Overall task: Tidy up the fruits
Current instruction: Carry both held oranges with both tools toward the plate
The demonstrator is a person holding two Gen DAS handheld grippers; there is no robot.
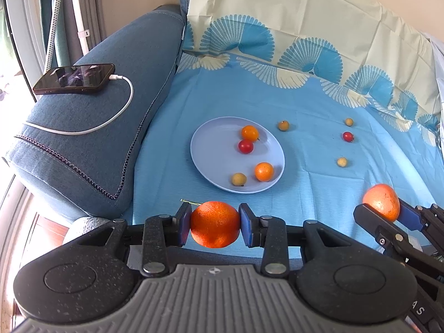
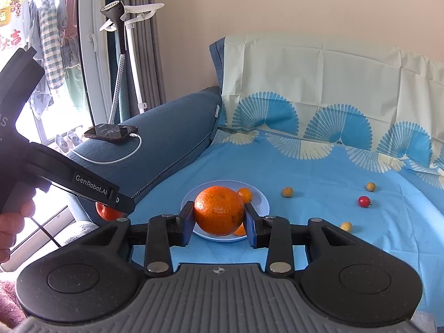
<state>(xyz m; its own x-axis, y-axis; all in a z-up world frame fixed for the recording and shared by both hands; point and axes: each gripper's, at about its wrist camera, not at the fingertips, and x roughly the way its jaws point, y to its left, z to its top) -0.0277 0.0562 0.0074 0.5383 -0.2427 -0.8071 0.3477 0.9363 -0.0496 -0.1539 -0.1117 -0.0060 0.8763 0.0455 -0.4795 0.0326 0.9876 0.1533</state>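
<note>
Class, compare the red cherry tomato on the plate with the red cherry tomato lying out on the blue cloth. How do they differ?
The red cherry tomato on the plate touches a small orange tomato; the red cherry tomato on the cloth lies apart from other fruit. The first rests inside the plate, the second on the bare blue cloth. Both are small, round and red.

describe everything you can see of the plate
The plate is round, shallow and pale blue, smooth like plastic or melamine, with a low raised rim. It lies flat on the blue patterned sheet, beside the sofa armrest and just ahead of both grippers. On it sit four small fruits: an orange cherry tomato touching a red cherry tomato, a second small orange fruit and a yellowish round fruit. In the right wrist view, the held orange hides its middle.
</note>
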